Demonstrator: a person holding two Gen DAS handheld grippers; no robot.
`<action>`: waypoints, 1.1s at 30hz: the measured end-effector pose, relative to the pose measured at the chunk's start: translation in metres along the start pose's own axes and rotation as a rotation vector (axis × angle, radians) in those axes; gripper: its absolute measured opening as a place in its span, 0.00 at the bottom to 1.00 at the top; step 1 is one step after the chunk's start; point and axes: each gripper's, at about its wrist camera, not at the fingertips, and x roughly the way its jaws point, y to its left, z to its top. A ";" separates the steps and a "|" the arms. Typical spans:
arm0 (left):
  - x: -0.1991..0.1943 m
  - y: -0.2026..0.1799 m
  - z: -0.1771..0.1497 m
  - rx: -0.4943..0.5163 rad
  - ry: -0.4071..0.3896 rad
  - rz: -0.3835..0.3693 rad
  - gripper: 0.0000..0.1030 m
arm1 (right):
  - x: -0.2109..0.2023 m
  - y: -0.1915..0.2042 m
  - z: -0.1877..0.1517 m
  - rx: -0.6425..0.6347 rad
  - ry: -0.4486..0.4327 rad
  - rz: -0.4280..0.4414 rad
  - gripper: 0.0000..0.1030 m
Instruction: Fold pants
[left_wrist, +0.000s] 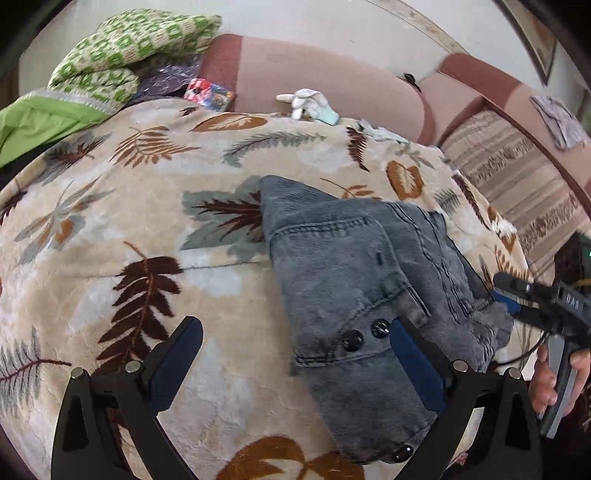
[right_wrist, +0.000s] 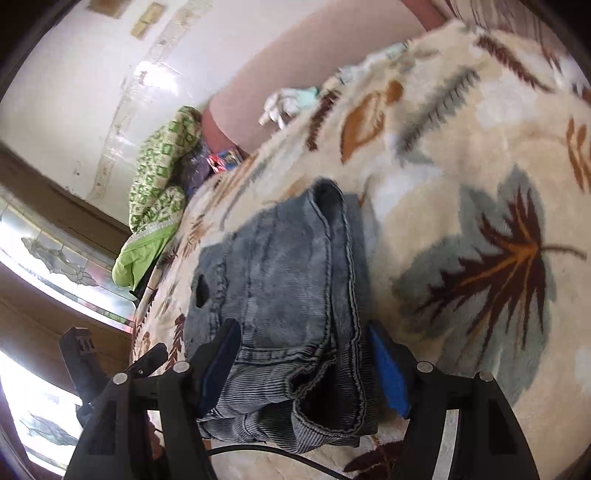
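Left hand-held gripper (left_wrist: 295, 343): jaws wide apart, nothing held; its right finger lies over the waistband edge of the pants (left_wrist: 373, 295).
Right hand-held gripper (right_wrist: 303, 354): jaws standing well apart astride the bunched denim end; pads do not appear to press, so no grip as far as I can tell.
Pants lie on the leaf-print blanket (left_wrist: 147, 229), already doubled into a compact, thick bundle. Judged late stage: a final fold or squaring-up remains.
Farther: white glove (left_wrist: 303, 101), green patterned bedding (left_wrist: 122, 51). Both well apart; nothing obstructs.
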 end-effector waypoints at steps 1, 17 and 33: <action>0.002 -0.008 -0.002 0.038 0.009 0.010 0.98 | -0.003 0.005 0.000 -0.021 -0.022 -0.004 0.71; 0.024 -0.028 -0.019 0.166 0.068 0.167 1.00 | 0.038 0.026 -0.009 -0.176 0.137 -0.125 0.71; 0.017 -0.035 -0.020 0.187 0.048 0.215 1.00 | 0.037 0.030 -0.018 -0.218 0.126 -0.119 0.78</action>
